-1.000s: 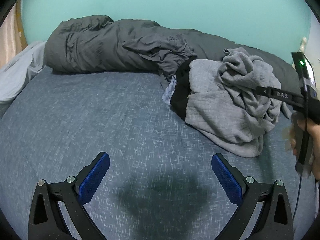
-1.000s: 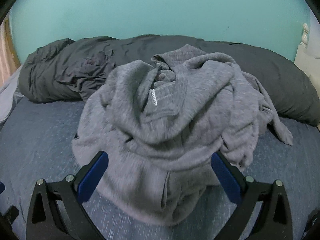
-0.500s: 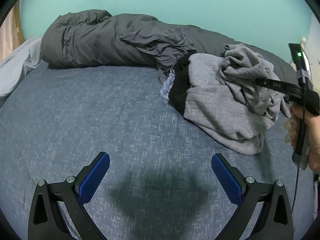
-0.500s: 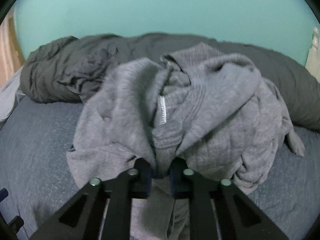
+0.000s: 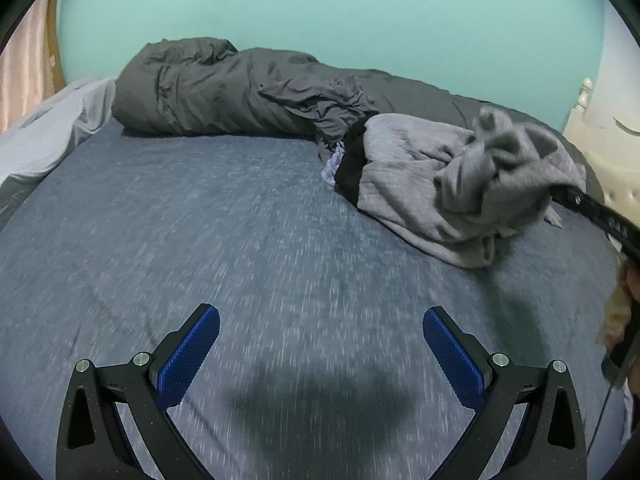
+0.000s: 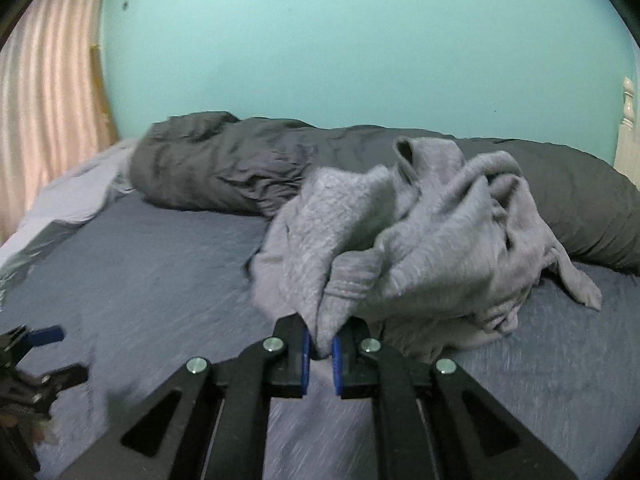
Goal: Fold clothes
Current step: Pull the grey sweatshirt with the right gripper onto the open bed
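In your left wrist view, the left tongs (image 5: pixel 320 344) hang with their blue pads (image 5: pixel 188 356) spread wide apart, holding nothing, above bare blue-grey bed sheet (image 5: pixel 200 220). The grey sweatshirt (image 5: pixel 460 184) lies crumpled toward the right of the bed, partly over a black garment (image 5: pixel 352 168) and just in front of the rolled dark grey duvet (image 5: pixel 224 92) that runs along the teal wall (image 5: pixel 320 12). Your right hand (image 5: pixel 620 308) shows at the right edge, and the black arm of its tool reaches into the sweatshirt's bunched folds.

In your right wrist view, the right tongs (image 6: pixel 320 350) are pressed together on a fold of the grey sweatshirt (image 6: pixel 420 240), which rises from the pinch in a rumpled heap, one loose end trailing onto the sheet to the right. The duvet (image 6: pixel 240 168) sits behind it. A pink curtain (image 6: pixel 44 112) hangs at the left, and part of the left tool shows blurred at the lower left edge.
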`<control>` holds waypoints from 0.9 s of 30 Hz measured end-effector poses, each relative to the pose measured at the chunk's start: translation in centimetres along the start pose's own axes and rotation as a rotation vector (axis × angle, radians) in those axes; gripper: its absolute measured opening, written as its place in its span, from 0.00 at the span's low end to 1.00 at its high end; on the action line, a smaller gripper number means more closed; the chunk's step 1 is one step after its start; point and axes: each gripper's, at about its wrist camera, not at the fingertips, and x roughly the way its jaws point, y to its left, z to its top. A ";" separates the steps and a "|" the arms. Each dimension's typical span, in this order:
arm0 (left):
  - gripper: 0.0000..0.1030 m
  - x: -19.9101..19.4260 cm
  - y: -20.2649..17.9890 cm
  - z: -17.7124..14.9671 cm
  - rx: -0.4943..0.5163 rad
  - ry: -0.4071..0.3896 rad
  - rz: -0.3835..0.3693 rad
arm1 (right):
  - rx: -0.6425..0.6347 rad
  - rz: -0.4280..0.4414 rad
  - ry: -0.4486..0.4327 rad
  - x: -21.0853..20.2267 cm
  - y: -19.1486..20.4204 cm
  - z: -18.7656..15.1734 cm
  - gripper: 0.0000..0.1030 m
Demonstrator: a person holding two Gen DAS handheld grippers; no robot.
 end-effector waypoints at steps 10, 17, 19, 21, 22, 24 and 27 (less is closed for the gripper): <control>1.00 -11.3 -1.2 -8.0 0.012 -0.032 -0.036 | 0.000 0.038 -0.007 -13.2 5.6 -7.5 0.07; 1.00 -18.6 -1.6 -12.9 0.010 -0.052 -0.063 | 0.014 0.059 -0.043 -23.9 9.6 -10.7 0.07; 1.00 -20.2 -1.6 -13.8 0.018 -0.058 -0.066 | 0.005 0.073 -0.055 -26.5 10.8 -11.2 0.07; 1.00 -21.8 -1.5 -14.6 0.017 -0.065 -0.072 | -0.005 0.086 -0.067 -29.0 12.1 -11.6 0.07; 1.00 -22.4 -1.6 -15.0 0.016 -0.069 -0.075 | -0.009 0.092 -0.073 -30.3 12.7 -11.8 0.07; 1.00 -23.7 -1.6 -15.9 0.014 -0.080 -0.082 | -0.021 0.122 -0.081 -32.4 14.2 -12.2 0.06; 1.00 -24.5 -1.0 -17.3 -0.005 -0.079 -0.087 | -0.031 0.189 -0.031 -33.0 16.5 -12.7 0.07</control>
